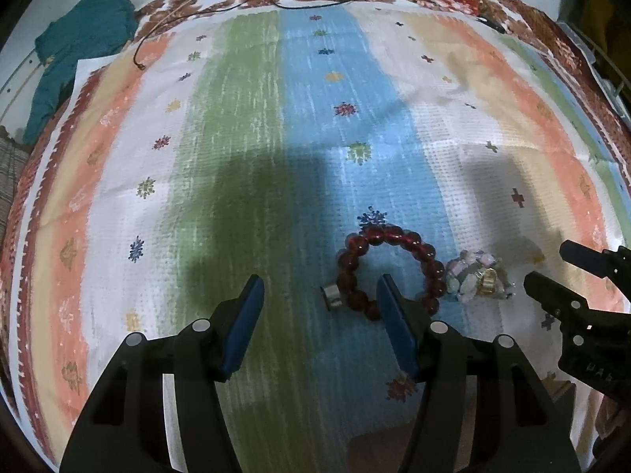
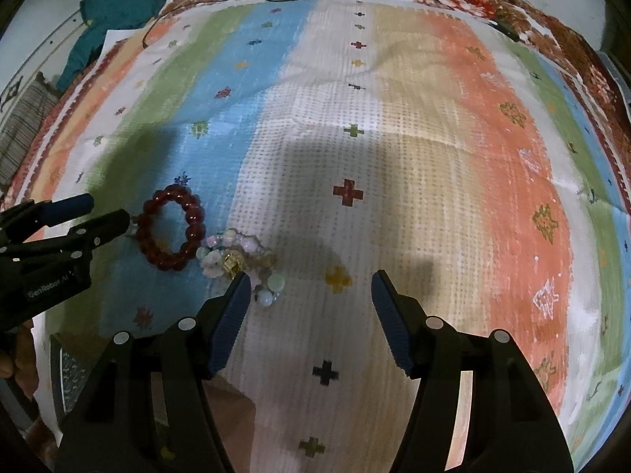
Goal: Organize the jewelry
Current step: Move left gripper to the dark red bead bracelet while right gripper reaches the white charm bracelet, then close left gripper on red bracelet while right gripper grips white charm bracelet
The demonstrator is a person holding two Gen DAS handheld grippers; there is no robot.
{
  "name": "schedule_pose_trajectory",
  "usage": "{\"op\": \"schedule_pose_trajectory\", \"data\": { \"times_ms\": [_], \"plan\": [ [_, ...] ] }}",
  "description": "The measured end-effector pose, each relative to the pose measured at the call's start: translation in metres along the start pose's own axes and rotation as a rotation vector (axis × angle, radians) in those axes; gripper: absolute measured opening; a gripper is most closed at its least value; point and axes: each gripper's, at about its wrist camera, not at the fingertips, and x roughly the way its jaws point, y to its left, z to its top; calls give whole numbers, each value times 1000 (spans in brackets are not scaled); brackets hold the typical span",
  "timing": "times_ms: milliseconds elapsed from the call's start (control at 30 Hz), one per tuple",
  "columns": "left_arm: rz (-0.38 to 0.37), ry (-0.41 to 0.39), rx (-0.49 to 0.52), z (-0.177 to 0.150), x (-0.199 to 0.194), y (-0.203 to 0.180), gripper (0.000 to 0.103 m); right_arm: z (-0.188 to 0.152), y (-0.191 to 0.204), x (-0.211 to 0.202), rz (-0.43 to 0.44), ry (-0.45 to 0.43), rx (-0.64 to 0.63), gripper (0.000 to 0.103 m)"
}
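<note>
Left wrist view, read from its left edge across: a teal cloth (image 1: pixel 79 39) lay bunched at the far left corner, off the striped cloth (image 1: pixel 244 126) that covered the surface, and a thin dark cord (image 1: pixel 205 13) trailed along the floral border at the far edge. Nearer the camera the left gripper (image 1: pixel 319 287) stood released, its blue-padded fingers (image 1: pixel 244 315) spread wide and holding nothing. Between them, on the blue stripe, a small silver ring (image 1: pixel 331 295) lay just beside the red bead bracelet (image 1: pixel 388 272); the right-hand finger overlapped the bracelet's near side, though contact could not be told. Just right of the bracelet sat a pale bead bracelet (image 1: pixel 477 276) heaped with a gold piece, and further right the right gripper (image 1: pixel 548 264) came in from the edge with its tips apart. Right wrist view showed the same order: left gripper (image 2: pixel 106 209) at the left edge pointing at the red bead bracelet (image 2: pixel 171 230), the pale bead bracelet (image 2: pixel 236 260) beside it, then the right gripper (image 2: pixel 311 287) released and empty, its left finger just at the pale beads
</note>
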Motion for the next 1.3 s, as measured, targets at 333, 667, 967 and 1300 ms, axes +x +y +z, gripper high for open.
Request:
{"op": "schedule_pose_trajectory", "data": {
  "times_ms": [333,667,967,1300],
  "plan": [
    [-3,24,41,9,26,-4,59,9,5,23,-24,35,-32,63],
    [5,44,80,16,43,-10,52,12,7,34,-56,43,-63,63],
    [8,47,89,14,38,-9,13,13,-3,26,-29,40,-41,12],
    [-17,-10,66,10,7,-7,13,15,4,-2,-1,-31,-45,12]
  ]
}}
